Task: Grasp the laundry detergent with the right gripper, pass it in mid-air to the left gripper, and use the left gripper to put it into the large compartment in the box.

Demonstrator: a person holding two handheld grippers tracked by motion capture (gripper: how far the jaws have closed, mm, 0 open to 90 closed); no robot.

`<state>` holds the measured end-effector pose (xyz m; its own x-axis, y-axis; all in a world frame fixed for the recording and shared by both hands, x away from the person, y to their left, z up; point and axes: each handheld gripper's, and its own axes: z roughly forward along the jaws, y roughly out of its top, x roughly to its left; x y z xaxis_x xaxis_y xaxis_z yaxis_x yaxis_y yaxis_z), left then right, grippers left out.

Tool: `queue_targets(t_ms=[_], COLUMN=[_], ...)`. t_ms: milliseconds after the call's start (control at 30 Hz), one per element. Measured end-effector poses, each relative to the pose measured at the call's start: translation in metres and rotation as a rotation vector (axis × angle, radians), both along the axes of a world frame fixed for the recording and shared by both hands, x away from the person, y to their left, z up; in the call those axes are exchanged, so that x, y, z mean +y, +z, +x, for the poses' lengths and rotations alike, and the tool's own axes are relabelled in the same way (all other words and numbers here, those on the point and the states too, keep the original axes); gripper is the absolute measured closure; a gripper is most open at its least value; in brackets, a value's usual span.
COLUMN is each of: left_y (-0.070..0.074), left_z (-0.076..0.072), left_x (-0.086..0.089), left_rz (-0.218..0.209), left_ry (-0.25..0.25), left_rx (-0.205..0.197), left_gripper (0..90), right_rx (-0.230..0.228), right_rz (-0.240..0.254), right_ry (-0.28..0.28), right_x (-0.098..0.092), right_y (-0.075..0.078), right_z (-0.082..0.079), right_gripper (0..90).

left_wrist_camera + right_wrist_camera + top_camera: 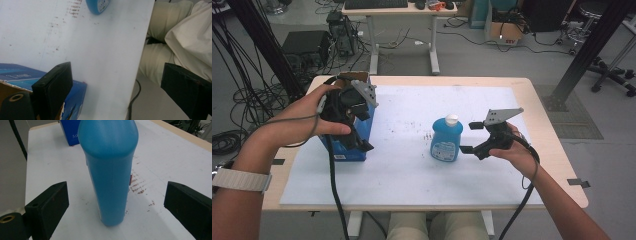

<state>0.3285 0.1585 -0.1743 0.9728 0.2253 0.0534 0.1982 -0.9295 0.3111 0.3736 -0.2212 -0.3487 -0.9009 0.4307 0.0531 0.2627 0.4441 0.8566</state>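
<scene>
High view: the blue bottle (pixel 446 139) stands upright mid-table, white cap up, on a speckled white sheet (pixel 407 175). The right gripper (pixel 471 137), jaws spread, flanks it untouched. The left gripper (pixel 362 131), also spread, hangs over a blue box (pixel 343 151). Cabled grey floor (pixel 472 55) lies beyond.

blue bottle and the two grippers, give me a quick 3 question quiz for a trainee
1. True or false: the right gripper has shut on the blue bottle.
2. What stands under the left gripper? A) blue box B) keyboard C) mug
3. Fill in: the bottle stands upright on the ___ mat.

Key: 1 false, its jaws stand open on either side of the bottle; 2 A, the blue box; 3 white.
</scene>
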Motion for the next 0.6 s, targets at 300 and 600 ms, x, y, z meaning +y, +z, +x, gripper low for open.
queue_targets(t_ms=[300, 600], left_y=[0.0, 0.0011], left_z=[-0.0006, -0.0003], left_x=[-0.0002, 0.0007], left_rz=[-0.011, -0.003], left_ry=[0.01, 0.004], left_rx=[-0.002, -0.002], left_gripper=[10.8, 10.8], right_rx=[0.007, -0.002], right_rz=[-0.001, 0.002], right_ry=[-0.003, 0.004], right_x=[0.0, 0.0007], right_y=[0.0002, -0.0001], right_z=[-0.0006, 0.0003], right_gripper=[5.7, 5.7])
